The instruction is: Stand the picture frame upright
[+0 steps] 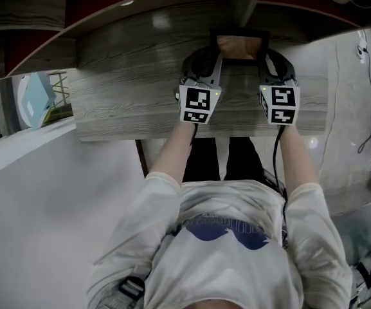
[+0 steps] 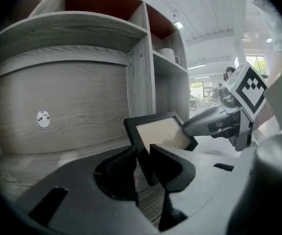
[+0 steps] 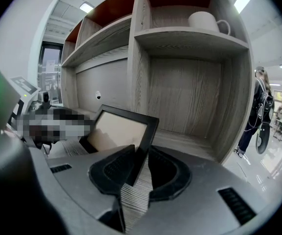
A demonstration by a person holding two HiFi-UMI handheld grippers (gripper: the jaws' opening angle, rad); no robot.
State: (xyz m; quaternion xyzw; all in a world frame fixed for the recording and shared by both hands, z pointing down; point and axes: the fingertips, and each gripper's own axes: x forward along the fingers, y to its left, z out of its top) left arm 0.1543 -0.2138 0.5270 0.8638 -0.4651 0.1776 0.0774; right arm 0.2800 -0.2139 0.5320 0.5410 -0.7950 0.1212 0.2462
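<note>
No lettering can be read anywhere here.

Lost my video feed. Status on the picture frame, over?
Jaws of left gripper shut on picture frame, left edge; right gripper shut on right edge. Frame tilted, not yet standing alone. Only a mug on the higher shelf, not in the way.

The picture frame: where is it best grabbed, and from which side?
By its narrow black side borders, from the front, one tool each: left tool on the left border, right tool on the right, as now. The picture frame is flat and tilted, so those thin edges fit between jaws.
</note>
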